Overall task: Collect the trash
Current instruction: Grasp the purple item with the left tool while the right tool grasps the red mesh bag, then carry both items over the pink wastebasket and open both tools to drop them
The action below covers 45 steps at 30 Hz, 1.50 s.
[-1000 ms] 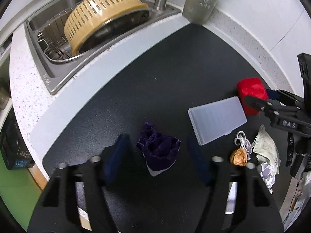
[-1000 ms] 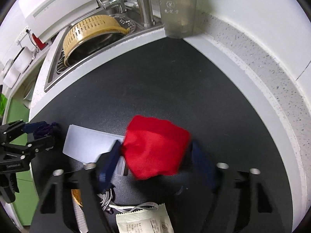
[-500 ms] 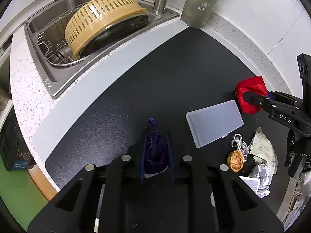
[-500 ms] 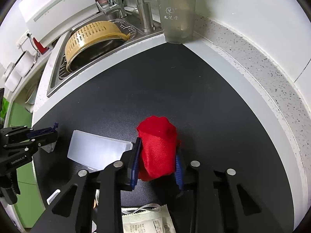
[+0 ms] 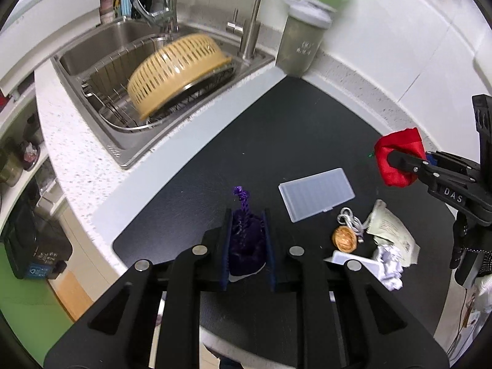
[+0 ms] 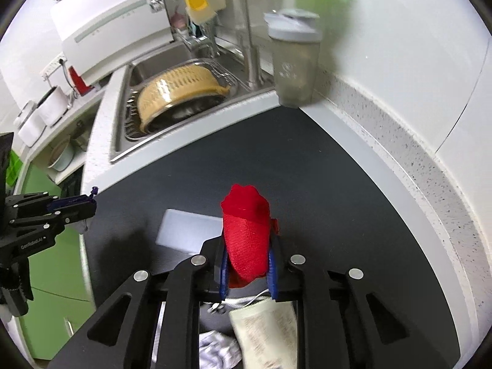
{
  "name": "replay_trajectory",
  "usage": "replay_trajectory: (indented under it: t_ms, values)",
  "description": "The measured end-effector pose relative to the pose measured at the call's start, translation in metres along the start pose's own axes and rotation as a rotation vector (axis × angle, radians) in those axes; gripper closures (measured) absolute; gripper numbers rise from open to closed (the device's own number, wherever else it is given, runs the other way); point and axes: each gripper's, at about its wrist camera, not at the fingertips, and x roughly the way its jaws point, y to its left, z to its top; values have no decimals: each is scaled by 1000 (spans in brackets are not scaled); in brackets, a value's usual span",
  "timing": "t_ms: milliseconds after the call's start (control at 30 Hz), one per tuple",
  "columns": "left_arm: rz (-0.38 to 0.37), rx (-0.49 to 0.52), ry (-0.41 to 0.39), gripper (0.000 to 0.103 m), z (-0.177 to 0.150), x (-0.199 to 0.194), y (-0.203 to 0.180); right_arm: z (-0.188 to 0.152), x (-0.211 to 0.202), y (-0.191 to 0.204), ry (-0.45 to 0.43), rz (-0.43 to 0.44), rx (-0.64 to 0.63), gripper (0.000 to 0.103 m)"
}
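Left wrist view, lower centre: left gripper clamped on a purple mesh wad, which fills the gap between both blue pads; a twisted tail of it pokes up past the fingertips. Wad appears lifted off the black mat, though contact is hard to judge.

Upper left of frame: steel sink holding a tilted yellow colander. Top centre-right: grey lidded bin against the wall.

Right of the jaws on the mat: translucent plastic case lying flat. Lower right, a cluster: small brown ball, coiled white cord, printed paper packet, crumpled white paper. None between the jaws.

Far right edge: right gripper seen from the side, holding a red cloth wad clear above the mat.

Right wrist view, lower centre: jaws pinched on the red wad, its top bulging beyond the fingertips; it hides part of the case. Packet and cord lie directly beneath this gripper, which the left view does not show. Left gripper sits at the left edge, only a purple tip visible.
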Motion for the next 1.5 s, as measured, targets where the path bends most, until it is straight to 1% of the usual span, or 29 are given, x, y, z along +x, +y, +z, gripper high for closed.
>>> replay_trajectory:
  t_ms: [233, 367, 533, 733, 967, 1100, 1200, 1333, 1400, 1500]
  values:
    - [17, 6, -71, 85, -19, -57, 5, -13, -42, 41, -52, 37, -55, 85]
    - [38, -4, -110, 85, -35, -90, 15, -18, -64, 73, -82, 74, -93, 85]
    - [74, -42, -154, 85, -60, -131, 39, -19, -82, 120, -110, 144, -162, 85]
    - [120, -106, -193, 85, -91, -167, 72, -17, -86, 178, -115, 224, -253, 85]
    - [171, -235, -220, 85, -136, -195, 126, -16, -69, 257, -80, 337, -360, 85]
    - [206, -342, -217, 85, -168, -206, 160, -22, -50, 302, -35, 413, -412, 85]
    - [222, -401, -206, 85, -187, -208, 181, -29, -32, 331, 8, 458, -450, 85]
    - [241, -491, -180, 85, -220, -199, 217, -43, 2, 370, 79, 502, -491, 85]
    - [241, -529, -166, 85, -235, -191, 234, -50, 25, 388, 127, 520, -508, 85]
    - [234, -590, -134, 85, -260, -168, 262, -62, 55, 411, 183, 531, -533, 85]
